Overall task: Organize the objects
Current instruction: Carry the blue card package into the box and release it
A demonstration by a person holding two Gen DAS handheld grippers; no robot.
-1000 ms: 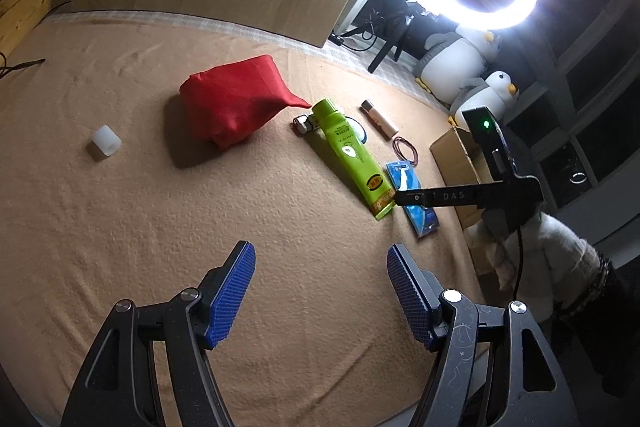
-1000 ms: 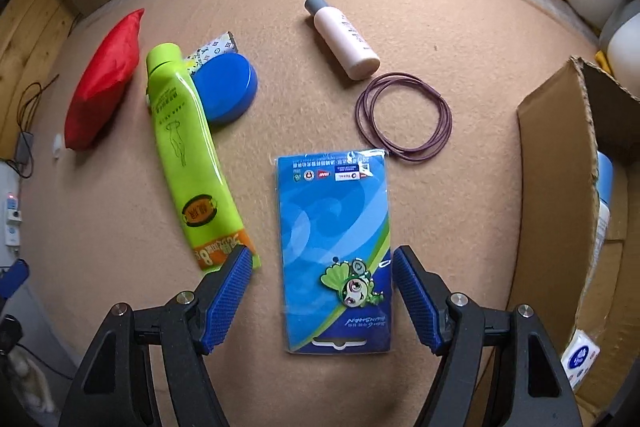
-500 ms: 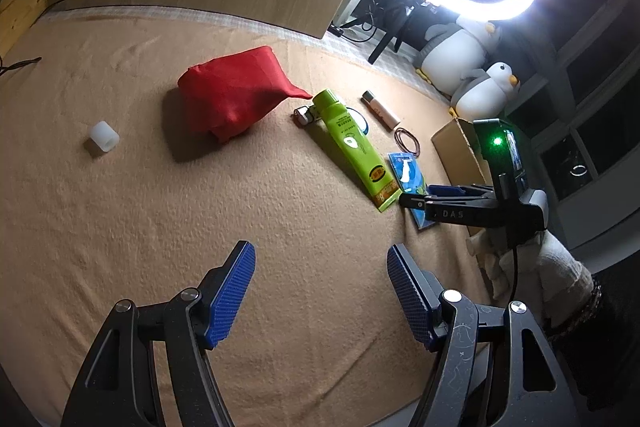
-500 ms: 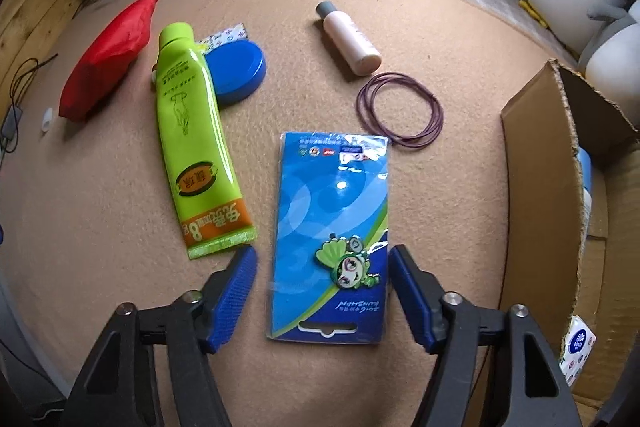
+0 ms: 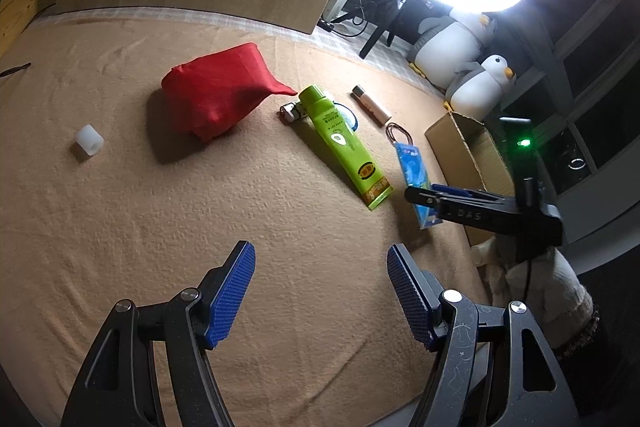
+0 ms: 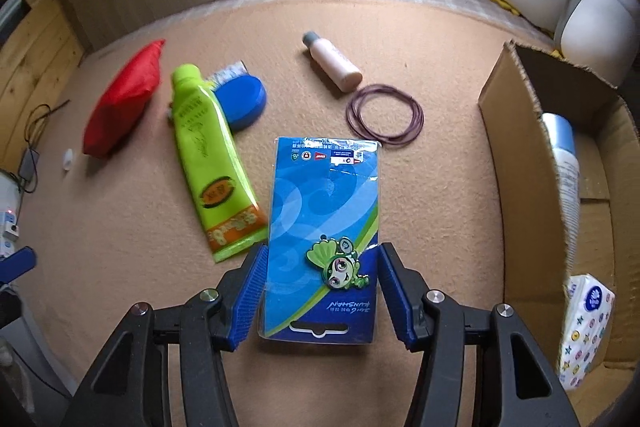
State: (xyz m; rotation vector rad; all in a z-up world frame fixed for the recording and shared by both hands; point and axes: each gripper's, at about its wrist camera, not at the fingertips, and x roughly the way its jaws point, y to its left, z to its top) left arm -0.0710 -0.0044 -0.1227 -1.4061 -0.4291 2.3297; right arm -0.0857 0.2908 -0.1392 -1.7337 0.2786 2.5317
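Note:
A blue card package (image 6: pixel 324 195) with a green cartoon badge lies flat on the tan blanket (image 6: pixel 440 211). My right gripper (image 6: pixel 322 255) points down over its near end. Its jaws are closing, and the blue pads (image 6: pixel 252 287) meet the package's two long edges. The left wrist view shows this same gripper (image 5: pixel 420 193) over the package (image 5: pixel 412 163), beside the cardboard box (image 5: pixel 452 135). My left gripper (image 5: pixel 320 291) hovers open above bare blanket with nothing between its fingers.
A green tube (image 6: pixel 208 147), blue round tin (image 6: pixel 244 99), red pouch (image 6: pixel 120 103), small bottle (image 6: pixel 332 63) and purple rubber ring (image 6: pixel 350 109) lie beyond the package. The open box (image 6: pixel 512 147) at right holds a spray can (image 6: pixel 564 163) and tissue pack (image 6: pixel 584 331). A white cup (image 5: pixel 89 143) sits far left.
The right gripper's jaws have narrowed from well outside the blue package to its edges, and its view has tilted up to show more of the room. The left gripper has stayed put.

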